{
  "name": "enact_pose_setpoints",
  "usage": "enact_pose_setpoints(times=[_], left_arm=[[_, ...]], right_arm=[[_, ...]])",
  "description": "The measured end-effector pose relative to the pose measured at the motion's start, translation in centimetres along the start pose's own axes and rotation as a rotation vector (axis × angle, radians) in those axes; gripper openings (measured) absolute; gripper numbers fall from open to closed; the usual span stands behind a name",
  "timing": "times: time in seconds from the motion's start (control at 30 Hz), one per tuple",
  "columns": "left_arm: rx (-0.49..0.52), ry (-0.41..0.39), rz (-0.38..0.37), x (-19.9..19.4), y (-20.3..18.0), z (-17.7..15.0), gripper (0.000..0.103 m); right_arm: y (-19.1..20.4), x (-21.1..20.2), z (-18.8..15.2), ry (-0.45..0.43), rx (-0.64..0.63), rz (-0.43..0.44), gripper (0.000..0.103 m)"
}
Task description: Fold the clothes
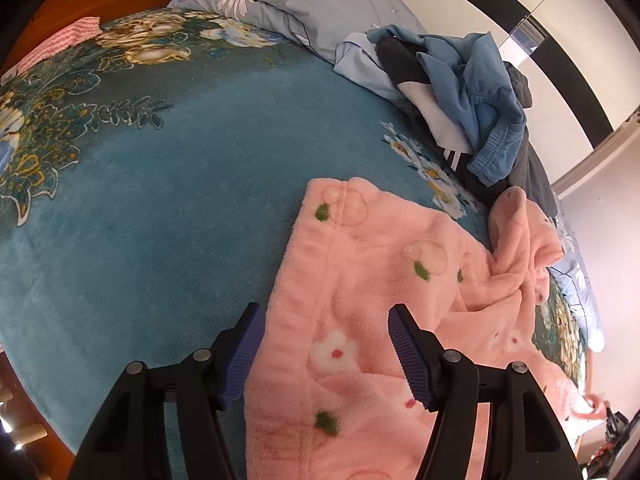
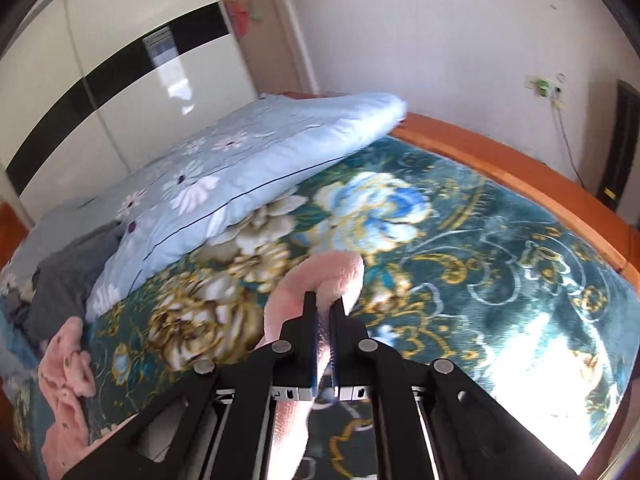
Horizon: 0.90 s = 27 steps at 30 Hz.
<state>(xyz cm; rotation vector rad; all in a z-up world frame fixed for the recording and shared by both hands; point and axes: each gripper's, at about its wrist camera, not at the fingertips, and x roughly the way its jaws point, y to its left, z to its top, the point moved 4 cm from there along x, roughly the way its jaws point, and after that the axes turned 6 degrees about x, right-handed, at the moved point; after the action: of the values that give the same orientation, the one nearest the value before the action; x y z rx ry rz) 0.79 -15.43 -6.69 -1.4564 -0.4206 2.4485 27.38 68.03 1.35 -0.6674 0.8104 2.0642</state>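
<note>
A pink fleece garment [image 1: 360, 320] with green and white flower prints lies on the teal floral bedspread [image 1: 160, 200]. Its straight edge runs up the middle of the left wrist view. My left gripper [image 1: 326, 348] hovers just above that edge with its blue pads [image 1: 244, 356] wide apart and nothing pinched. In the right wrist view my right gripper [image 2: 325, 312] is shut on a bunched end of the same pink garment [image 2: 332, 276], which curls over the fingertips and hangs below them, lifted off the bedspread [image 2: 480, 248]. More of the garment's pink fleece [image 2: 66, 364] lies at the left.
A heap of blue, black and white clothes [image 1: 460, 92] sits behind the pink garment. A light blue flowered quilt [image 2: 224, 184] lies folded along the far side of the bed. The orange wooden bed frame [image 2: 500, 164] rims the mattress; a glossy wardrobe [image 2: 100, 72] stands beyond.
</note>
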Motion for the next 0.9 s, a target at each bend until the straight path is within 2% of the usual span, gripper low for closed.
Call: enact_pose_setpoints(times=[0.2, 0.3, 0.47, 0.63, 0.8, 0.9], left_arm=[[0.019, 0.010, 0.015, 0.4, -0.6, 0.7, 0.068], [0.018, 0.009, 0.007, -0.1, -0.6, 0.3, 0.068], [0.001, 0.015, 0.001, -1.7, 0.0, -2.0, 0.068], [-0.017, 0.018, 0.019, -3.7, 1.1, -5.1, 0.068], [-0.037, 0.064, 0.012, -2.9, 2.2, -6.5, 0.068], [-0.071, 0.088, -0.035, -2.2, 2.5, -6.7, 0.068]], right_arm=[[-9.4, 1.5, -1.2, 0.032, 0.187, -0.120, 0.004], [-12.2, 2.8, -3.0, 0.075, 0.279, -0.111, 0.004], [-13.1, 4.5, -5.4, 0.121, 0.290, -0.113, 0.004], [-13.1, 4.4, -5.6, 0.120, 0.302, -0.094, 0.006], [-12.9, 4.6, -5.9, 0.129, 0.316, -0.074, 0.007], [-13.0, 4.6, -6.2, 0.134, 0.328, -0.063, 0.007]])
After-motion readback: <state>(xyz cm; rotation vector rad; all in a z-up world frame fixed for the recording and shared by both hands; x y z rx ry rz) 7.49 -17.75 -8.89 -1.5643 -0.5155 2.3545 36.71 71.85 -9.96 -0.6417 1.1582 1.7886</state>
